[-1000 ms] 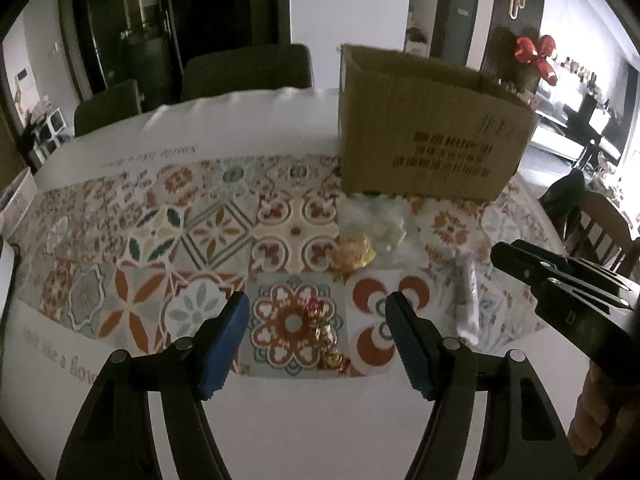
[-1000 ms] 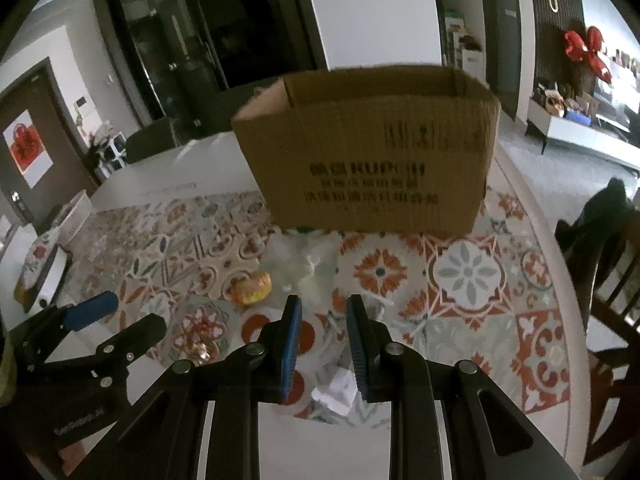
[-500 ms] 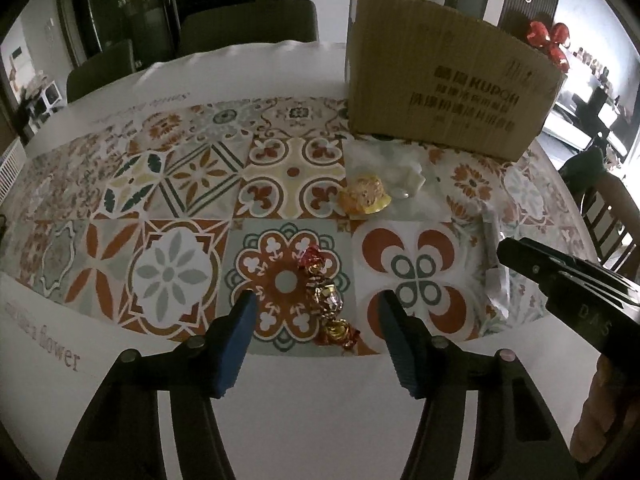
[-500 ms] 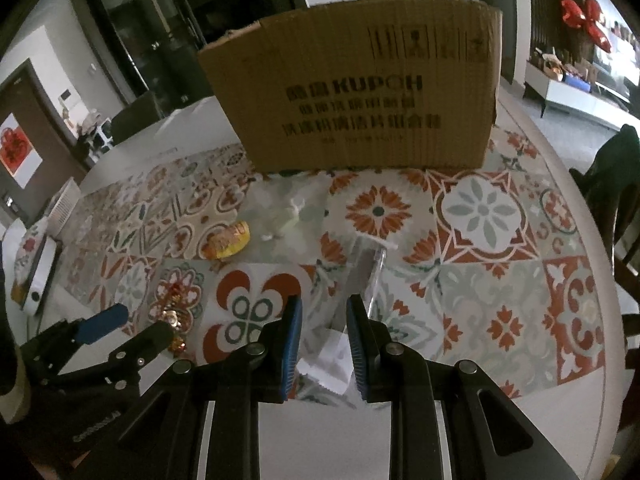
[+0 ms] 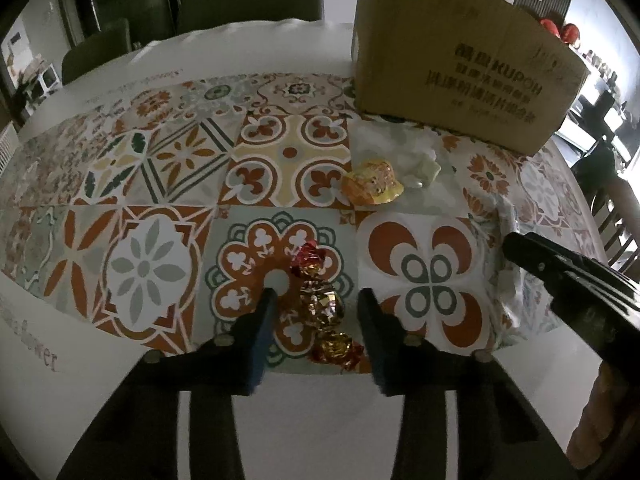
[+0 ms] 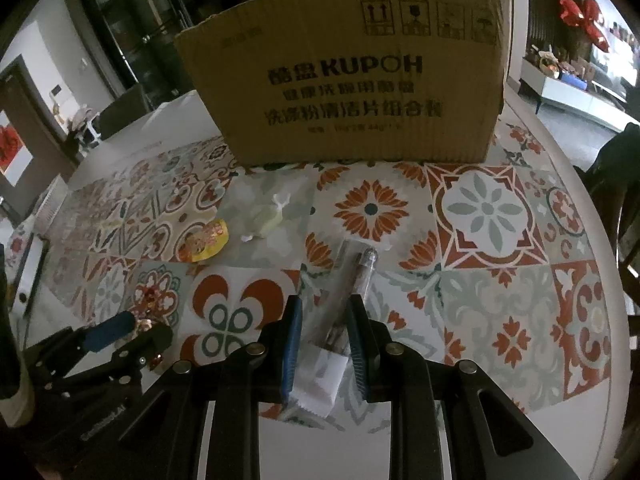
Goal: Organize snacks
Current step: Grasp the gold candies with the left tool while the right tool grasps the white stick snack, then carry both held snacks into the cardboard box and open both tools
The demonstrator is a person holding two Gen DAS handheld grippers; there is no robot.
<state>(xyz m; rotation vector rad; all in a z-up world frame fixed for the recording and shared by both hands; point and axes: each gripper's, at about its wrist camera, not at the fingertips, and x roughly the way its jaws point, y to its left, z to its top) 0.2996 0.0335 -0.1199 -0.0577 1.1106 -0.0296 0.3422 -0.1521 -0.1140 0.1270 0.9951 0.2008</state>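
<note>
A string of red-and-gold foil candies (image 5: 322,308) lies on the patterned tablecloth (image 5: 152,264). My left gripper (image 5: 318,312) straddles it, jaws closing, a gap still showing beside each pad; the right wrist view shows this left gripper (image 6: 132,330) at lower left. My right gripper (image 6: 324,320) stands with narrow jaws on a long clear stick packet (image 6: 362,276) that lies on the cloth, its white end under the fingers. Seen from the left wrist, the right gripper (image 5: 512,242) is low over that packet (image 5: 504,284). A yellow jelly cup (image 5: 374,182) and a pale clear bag (image 5: 420,160) lie farther back.
A tall open cardboard box (image 6: 348,88) stands on the table behind the snacks. Dark chairs (image 5: 248,4) line the far side and a wooden chair (image 5: 616,216) stands at the right. A hand (image 5: 600,420) holds the right gripper. Plain white cloth (image 5: 320,420) borders the near edge.
Both grippers have sunk toward the table. The left jaws have narrowed around the foil candies. The right jaws kept the same narrow gap over the stick packet.
</note>
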